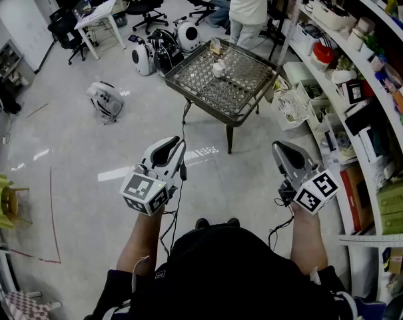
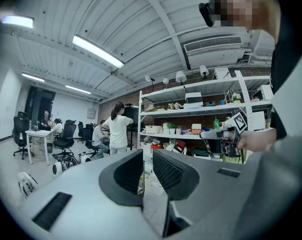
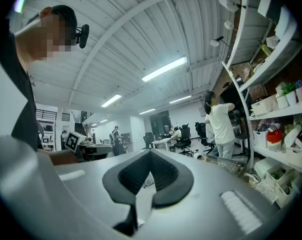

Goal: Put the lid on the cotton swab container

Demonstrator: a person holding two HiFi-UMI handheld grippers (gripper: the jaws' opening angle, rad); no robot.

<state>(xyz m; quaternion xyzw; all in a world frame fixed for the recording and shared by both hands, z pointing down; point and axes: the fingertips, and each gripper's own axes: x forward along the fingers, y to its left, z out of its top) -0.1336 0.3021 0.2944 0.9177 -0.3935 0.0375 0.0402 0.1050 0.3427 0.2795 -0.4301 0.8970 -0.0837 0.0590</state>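
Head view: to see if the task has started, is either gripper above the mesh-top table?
No, the left gripper and right gripper are both over the floor, short of the mesh-top table farther ahead.

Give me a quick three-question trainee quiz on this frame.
1. True or false: the left gripper is holding something.
2. The table is: A) some way ahead; B) directly below the gripper; C) behind the person.
3. What lines the right side of the head view?
Key: 1 false, it is empty; 2 A; 3 shelves.
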